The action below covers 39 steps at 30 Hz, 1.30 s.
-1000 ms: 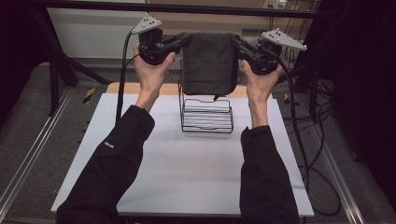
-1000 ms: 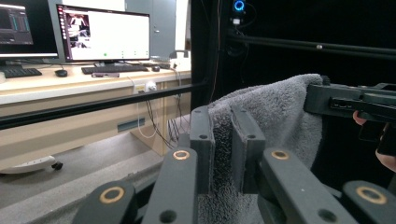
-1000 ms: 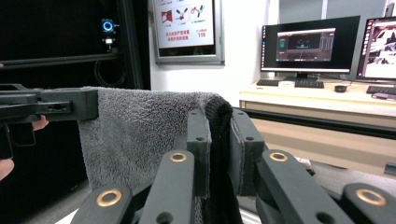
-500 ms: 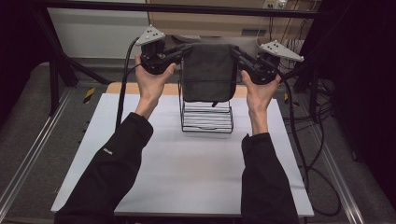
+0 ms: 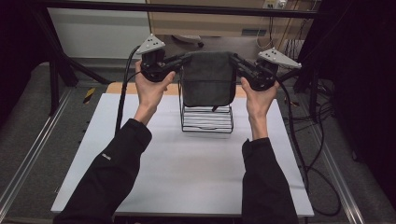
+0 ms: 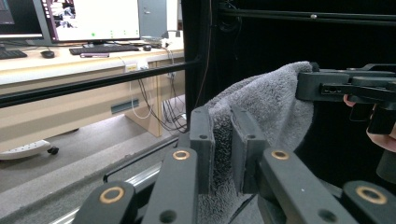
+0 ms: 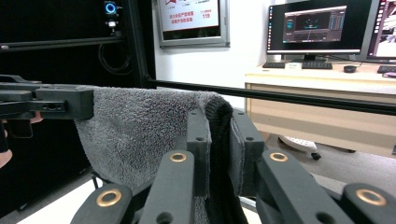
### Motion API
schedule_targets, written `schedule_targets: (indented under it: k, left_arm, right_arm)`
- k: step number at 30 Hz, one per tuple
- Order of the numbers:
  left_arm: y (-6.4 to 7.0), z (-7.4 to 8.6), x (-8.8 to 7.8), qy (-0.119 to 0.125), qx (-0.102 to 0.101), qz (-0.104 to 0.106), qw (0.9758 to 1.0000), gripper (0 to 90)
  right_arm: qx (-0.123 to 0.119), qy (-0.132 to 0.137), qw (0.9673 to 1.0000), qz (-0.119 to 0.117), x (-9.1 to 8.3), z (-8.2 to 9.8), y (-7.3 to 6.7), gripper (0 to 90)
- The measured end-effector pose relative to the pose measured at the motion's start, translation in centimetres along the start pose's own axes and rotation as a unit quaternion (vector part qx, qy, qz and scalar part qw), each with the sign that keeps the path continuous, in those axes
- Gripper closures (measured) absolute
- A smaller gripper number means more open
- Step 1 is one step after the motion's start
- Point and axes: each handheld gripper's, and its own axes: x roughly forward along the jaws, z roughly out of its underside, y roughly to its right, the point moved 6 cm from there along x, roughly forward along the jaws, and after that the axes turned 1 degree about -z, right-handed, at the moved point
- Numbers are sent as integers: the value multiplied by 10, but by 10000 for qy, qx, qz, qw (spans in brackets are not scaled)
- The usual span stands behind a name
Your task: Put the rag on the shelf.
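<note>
A dark grey towel (image 5: 208,79) hangs stretched between my two grippers, above a black wire rack (image 5: 207,116) at the back of the white table. My left gripper (image 5: 186,58) is shut on the towel's upper left corner; the left gripper view has the towel (image 6: 266,107) pinched between the black jaws of that gripper (image 6: 223,149). My right gripper (image 5: 232,59) is shut on the upper right corner, and its own view shows the folded towel edge (image 7: 140,135) clamped in the gripper (image 7: 218,149). The towel's lower edge hangs in front of the rack's top.
The wire rack holds a stack of white flat items (image 5: 208,116). The white table top (image 5: 187,172) spreads out in front of it. Cables (image 5: 299,140) trail along the right side. A black frame bar (image 5: 196,7) runs across the back; desks with monitors (image 7: 306,30) stand beyond.
Both grippers have lowered a little and moved nearer with the towel held between them; the towel now hangs lower over the rack.
</note>
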Motion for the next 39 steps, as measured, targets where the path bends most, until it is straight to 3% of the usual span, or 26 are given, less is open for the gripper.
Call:
schedule_targets:
  k: [11,24,39]
  left_arm:
    - [7,2,-7,-47,112,111,9999,802]
    - [10,3,-15,-37,14,207,9998,802]
    - [28,29,-29,-551,54,411,9976,790]
  right_arm:
    - [-66,-27,9999,-158,-10,4,-4,805]
    - [-265,-7,9994,-229,-16,1,-11,806]
    - [-296,-378,9977,-480,-36,22,-22,801]
